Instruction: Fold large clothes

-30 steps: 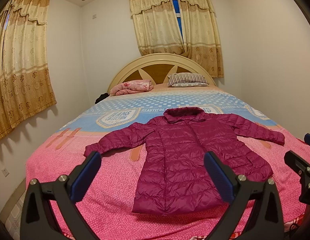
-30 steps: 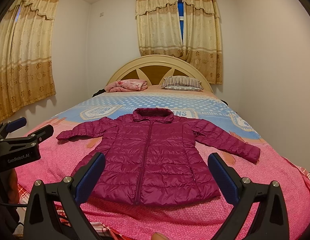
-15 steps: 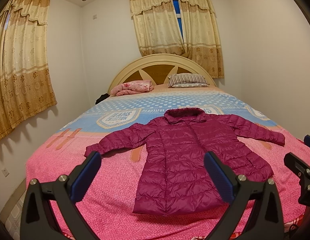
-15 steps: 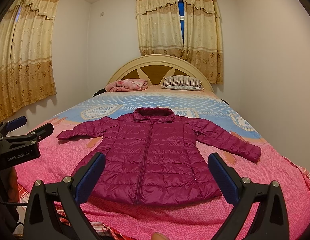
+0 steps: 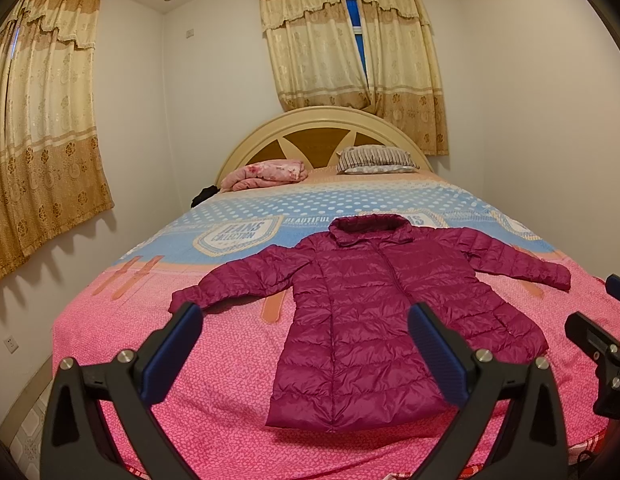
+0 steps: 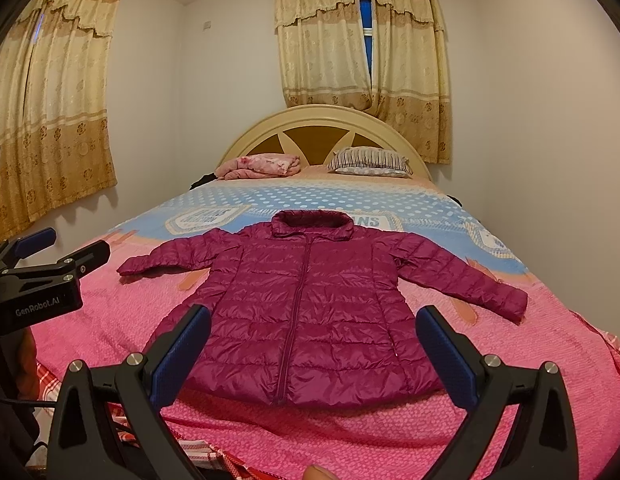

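A magenta quilted long jacket (image 5: 374, 304) lies flat on the bed, front up, zipped, both sleeves spread out; it also shows in the right wrist view (image 6: 310, 300). My left gripper (image 5: 305, 344) is open and empty, held above the bed's foot end, near the jacket's hem and left of it. My right gripper (image 6: 312, 348) is open and empty, held above the hem's middle. The left gripper also shows at the left edge of the right wrist view (image 6: 49, 252), and the right gripper at the right edge of the left wrist view (image 5: 602, 320).
The bed (image 5: 157, 344) has a pink and blue cover. A folded pink blanket (image 5: 265, 174) and a striped pillow (image 5: 376, 158) lie by the headboard (image 6: 322, 128). Walls stand close on both sides, with curtains (image 5: 41, 120) on the left.
Both grippers have barely moved; the views shift very slightly. The jacket lies as before.
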`<state>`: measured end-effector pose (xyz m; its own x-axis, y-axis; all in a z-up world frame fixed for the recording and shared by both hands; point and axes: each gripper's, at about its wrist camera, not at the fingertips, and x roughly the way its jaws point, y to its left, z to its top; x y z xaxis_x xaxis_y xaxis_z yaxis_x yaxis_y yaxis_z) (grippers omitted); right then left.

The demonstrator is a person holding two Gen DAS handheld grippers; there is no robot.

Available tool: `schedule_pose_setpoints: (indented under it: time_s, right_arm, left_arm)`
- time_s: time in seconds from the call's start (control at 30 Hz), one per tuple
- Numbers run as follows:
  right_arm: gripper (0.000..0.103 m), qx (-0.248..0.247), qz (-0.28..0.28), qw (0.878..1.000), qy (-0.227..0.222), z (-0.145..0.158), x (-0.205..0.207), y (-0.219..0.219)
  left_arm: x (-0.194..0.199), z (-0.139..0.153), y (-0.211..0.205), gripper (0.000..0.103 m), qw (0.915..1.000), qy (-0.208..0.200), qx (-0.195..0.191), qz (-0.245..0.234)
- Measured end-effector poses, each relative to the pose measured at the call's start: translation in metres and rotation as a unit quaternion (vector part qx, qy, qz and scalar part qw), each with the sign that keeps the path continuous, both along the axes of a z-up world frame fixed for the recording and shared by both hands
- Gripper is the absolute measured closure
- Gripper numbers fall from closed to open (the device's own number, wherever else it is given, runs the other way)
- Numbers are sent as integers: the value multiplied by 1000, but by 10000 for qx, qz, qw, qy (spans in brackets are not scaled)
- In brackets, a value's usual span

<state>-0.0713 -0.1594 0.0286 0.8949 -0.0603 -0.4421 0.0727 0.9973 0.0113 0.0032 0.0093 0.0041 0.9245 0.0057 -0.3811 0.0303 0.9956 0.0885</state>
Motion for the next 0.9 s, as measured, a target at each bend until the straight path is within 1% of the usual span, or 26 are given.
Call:
schedule_pose_setpoints:
  time_s: [0.13,0.27,0.47,0.57,0.7,0.8,0.83,0.9]
  right_arm:
    - [1,84,41,10000,25,-4,2,-4]
    - [1,311,144,9994,77,-10,7,-9]
    - [1,381,201,9989,185,-22,17,-15]
    - [1,484,130,9982,323,-34,28,-30]
    - [1,672,-215,9965,439,-52,47,-69]
    - [1,954,-674,9914,587,-70,64,-118]
    - [1,1077,-855,9884,642,-77,69,-138]
    - [1,1386,-1318,9782,805,-91,80,-184]
  left_arm:
    - [2,-2,1,0,10000,45,-2,-6]
    - [8,-6,2,0,9999,169,6,10]
    - [19,-14,-1,0,9997,242,-22,-27]
    - [34,-22,-6,0,9991,417,-83,-50]
    - [57,-38,-22,0,9962,804,-53,-323]
    - [71,-50,-40,0,9946,931,63,-457]
    - [76,-53,-45,0,9941,965,101,-480]
    - [87,-57,-54,0,9931,1030,121,-539]
